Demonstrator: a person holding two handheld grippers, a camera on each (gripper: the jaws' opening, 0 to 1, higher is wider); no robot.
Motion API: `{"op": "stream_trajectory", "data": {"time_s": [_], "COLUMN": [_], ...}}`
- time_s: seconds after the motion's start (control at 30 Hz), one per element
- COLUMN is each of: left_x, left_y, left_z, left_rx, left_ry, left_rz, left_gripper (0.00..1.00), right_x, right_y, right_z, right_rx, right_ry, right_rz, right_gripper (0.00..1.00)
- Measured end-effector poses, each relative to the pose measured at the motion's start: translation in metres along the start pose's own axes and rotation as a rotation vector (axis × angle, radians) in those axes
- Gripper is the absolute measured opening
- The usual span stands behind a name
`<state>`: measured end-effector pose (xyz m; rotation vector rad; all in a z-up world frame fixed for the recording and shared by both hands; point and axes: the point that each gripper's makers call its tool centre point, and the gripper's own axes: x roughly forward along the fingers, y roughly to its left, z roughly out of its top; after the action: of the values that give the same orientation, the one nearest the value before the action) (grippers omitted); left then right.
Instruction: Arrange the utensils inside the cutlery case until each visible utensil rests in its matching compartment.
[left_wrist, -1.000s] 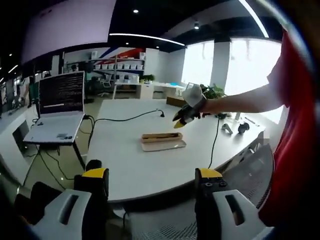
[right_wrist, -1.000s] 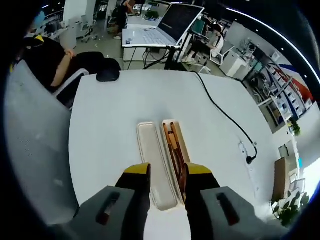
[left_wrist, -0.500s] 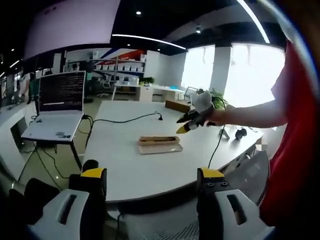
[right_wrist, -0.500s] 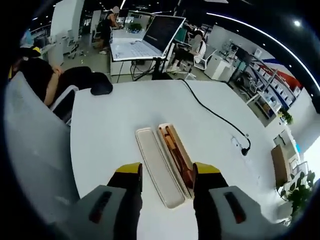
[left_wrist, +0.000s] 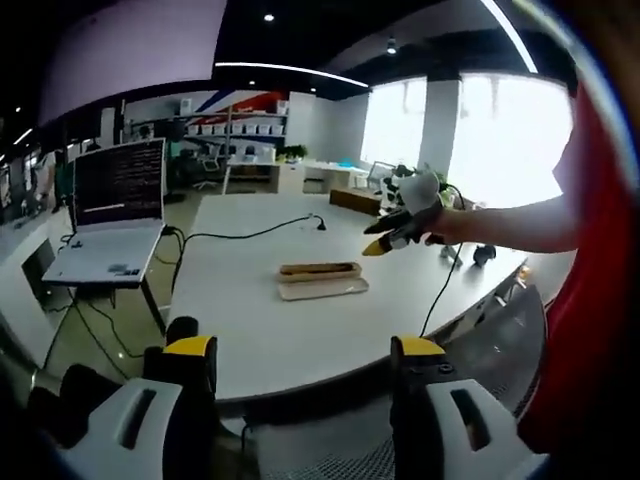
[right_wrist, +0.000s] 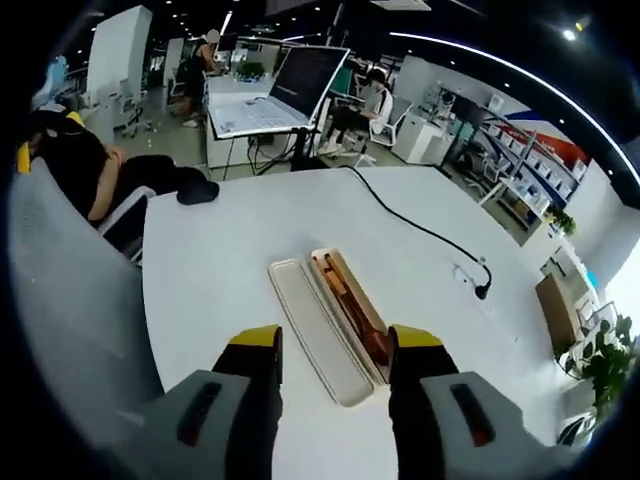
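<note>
Brown wooden utensils are seen inside the open cream case on the white bench; both tongs are held open, empty.

My left gripper gapes at frame bottom; the cutlery case lies mid-frame on the white table, my right gripper above-right.

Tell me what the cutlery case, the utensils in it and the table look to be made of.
Cutlery case: likely plastic, cream and matte, with smooth rounded moulded edges; wheat-straw composite is possible.
Utensils: probably wood, since they are reddish-brown with a soft sheen; the grain is too small to confirm.
Table: a white, smooth top, seemingly laminate or painted board, with faint light reflections.
</note>
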<state>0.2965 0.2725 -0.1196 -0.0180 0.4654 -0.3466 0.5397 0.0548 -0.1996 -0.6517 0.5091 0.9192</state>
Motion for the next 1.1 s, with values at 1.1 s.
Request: {"op": "stream_trajectory", "data": {"time_s": [1.1], "left_x": [0.000], "left_y": [-0.005], "left_z": [0.012], "left_rx": [-0.034], "left_ry": [-0.046], "left_rz": [-0.036], "left_gripper": [0.75], "right_x": [0.008], "right_y": [-0.007], "right_z": [-0.088], "right_rx": [0.363], "right_ry": [0.063], "right_rz": [-0.039], "right_gripper": [0.42]}}
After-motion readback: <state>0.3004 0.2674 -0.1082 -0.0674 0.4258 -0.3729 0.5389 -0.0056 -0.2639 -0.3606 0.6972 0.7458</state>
